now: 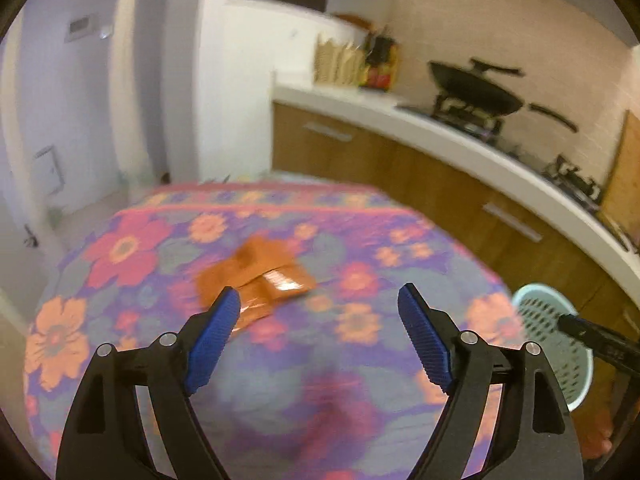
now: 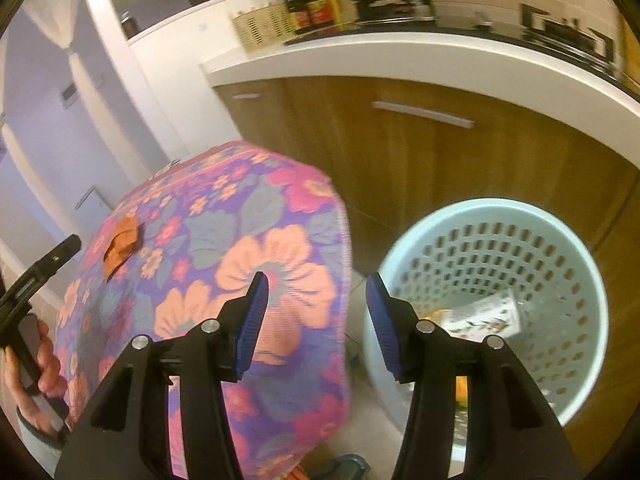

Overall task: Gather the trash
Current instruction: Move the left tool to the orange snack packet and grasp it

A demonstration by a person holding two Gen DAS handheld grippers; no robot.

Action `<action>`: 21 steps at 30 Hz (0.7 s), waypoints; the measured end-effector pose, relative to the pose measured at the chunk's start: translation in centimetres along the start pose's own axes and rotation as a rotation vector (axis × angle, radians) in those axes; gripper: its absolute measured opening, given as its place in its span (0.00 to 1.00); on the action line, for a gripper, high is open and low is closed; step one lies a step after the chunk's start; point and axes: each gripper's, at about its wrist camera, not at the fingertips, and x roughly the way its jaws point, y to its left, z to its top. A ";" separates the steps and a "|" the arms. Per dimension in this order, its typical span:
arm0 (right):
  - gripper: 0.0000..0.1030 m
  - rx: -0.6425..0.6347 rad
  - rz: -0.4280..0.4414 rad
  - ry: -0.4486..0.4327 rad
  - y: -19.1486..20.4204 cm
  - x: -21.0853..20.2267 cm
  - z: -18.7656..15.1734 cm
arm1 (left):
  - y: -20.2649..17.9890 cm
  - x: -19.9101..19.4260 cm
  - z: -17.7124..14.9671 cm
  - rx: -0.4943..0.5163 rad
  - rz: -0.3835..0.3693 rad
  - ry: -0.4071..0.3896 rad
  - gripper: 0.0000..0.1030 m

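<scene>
Left wrist view showed the left gripper [image 1: 320,300], fingers wide and empty, nearing a blurred, probably flimsy orange wrapper [image 1: 256,276] that could slip on the floral cloth [image 1: 360,248].

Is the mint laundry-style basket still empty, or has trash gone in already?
Not empty. The right wrist view looks down into the mint basket: a white printed wrapper and something orange lie at the bottom.

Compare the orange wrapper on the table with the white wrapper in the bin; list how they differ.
The orange wrapper lies on the flowered tablecloth, not yet collected; the white wrapper already sits inside the pale green basket. The orange wrapper is plain-coloured with a shiny patch; the white wrapper carries a small printed pattern. The orange one lies just ahead of the open left gripper. Both look like crumpled packaging.
</scene>
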 end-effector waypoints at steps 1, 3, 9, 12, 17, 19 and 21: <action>0.46 -0.011 0.006 0.006 0.6 0.5 -0.1 | 0.4 0.5 0.0 0.008 0.013 0.020 0.77; 0.46 -0.029 0.018 0.020 1.8 1.3 -0.3 | 0.9 1.9 -0.1 0.047 0.037 0.056 0.77; 0.46 -0.067 0.041 0.066 3.8 3.9 -0.9 | 0.3 6.0 0.4 0.146 0.091 0.110 0.75; 0.46 -0.072 0.041 0.073 3.9 4.5 -1.0 | 0.6 8.1 0.5 0.157 0.117 0.148 0.71; 0.46 -0.059 0.040 0.075 3.2 4.9 -0.9 | 1.4 9.2 0.1 0.156 0.151 0.151 0.58; 0.46 -0.047 0.046 0.078 2.9 5.1 -0.9 | 2.4 8.8 0.4 0.111 0.120 0.136 0.48; 0.46 -0.041 0.047 0.079 2.8 5.3 -1.0 | 3.5 8.3 0.6 0.054 0.061 0.124 0.44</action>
